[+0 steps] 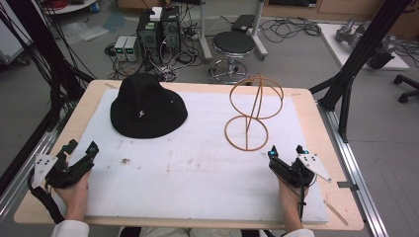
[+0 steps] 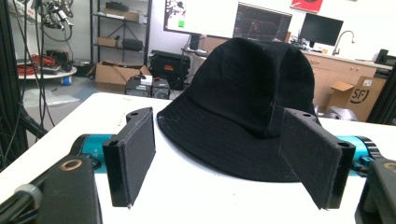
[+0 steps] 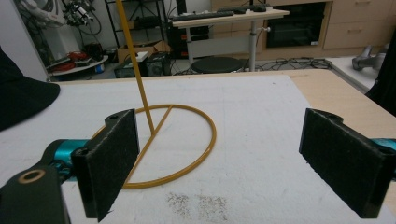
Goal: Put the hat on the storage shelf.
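Resting on a white padded mat (image 1: 197, 173) that covers most of a light wooden table (image 1: 323, 143), a black fabric bucket hat (image 1: 147, 106) sits crown-up toward the far left, a small pale mark showing on its front in the high view. To its right, well apart from it, stands a thin yellow wire hat stand (image 1: 252, 116): a flat ring for a base, a slender upright rod, and a second ring held vertical at the top.

At the near left edge of the mat a person's left hand (image 1: 74, 190) holds the left gripper (image 1: 81, 149), its jaws spread wide with nothing between them. In the left gripper view those two black padded jaws frame the hat (image 2: 243, 105), which lies just ahead of them without touching either pad.

At the near right, the right hand (image 1: 291, 195) holds the right gripper (image 1: 286, 150), jaws likewise wide apart and empty. In the right gripper view the stand's base ring (image 3: 177, 149) lies on the mat ahead, its left part passing behind the left jaw, and the rod rises out of the top of the picture. A faint brownish smudge (image 3: 196, 203) marks the mat between the jaws, and the hat's brim (image 3: 23, 95) shows at the left edge
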`<action>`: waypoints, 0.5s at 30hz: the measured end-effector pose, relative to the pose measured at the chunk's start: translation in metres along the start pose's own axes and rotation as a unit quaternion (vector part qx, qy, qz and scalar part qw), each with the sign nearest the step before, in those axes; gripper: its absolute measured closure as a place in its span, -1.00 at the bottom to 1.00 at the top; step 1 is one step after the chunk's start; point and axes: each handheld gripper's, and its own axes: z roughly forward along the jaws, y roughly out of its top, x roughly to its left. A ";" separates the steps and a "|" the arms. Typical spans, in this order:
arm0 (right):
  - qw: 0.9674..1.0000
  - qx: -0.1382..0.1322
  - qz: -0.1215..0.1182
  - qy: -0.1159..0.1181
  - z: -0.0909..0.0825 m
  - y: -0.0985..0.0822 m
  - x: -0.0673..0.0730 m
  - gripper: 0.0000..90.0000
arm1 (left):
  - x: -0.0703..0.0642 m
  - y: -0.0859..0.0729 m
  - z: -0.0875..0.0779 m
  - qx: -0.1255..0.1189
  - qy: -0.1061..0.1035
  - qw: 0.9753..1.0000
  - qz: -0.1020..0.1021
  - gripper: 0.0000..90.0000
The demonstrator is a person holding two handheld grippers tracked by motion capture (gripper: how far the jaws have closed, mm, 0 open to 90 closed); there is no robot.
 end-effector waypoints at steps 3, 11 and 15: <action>1.000 0.002 0.003 -0.001 0.000 0.000 0.000 -0.75 | 0.000 0.000 0.000 0.001 -0.001 1.000 -0.001 -0.40; 1.000 0.004 0.009 -0.001 -0.001 -0.001 -0.001 -0.75 | 0.000 0.000 0.000 -0.002 -0.002 1.000 -0.006 -0.40; 1.000 0.004 0.009 0.000 -0.001 -0.001 -0.002 -0.75 | 0.002 0.000 0.000 -0.002 0.000 1.000 -0.011 -0.40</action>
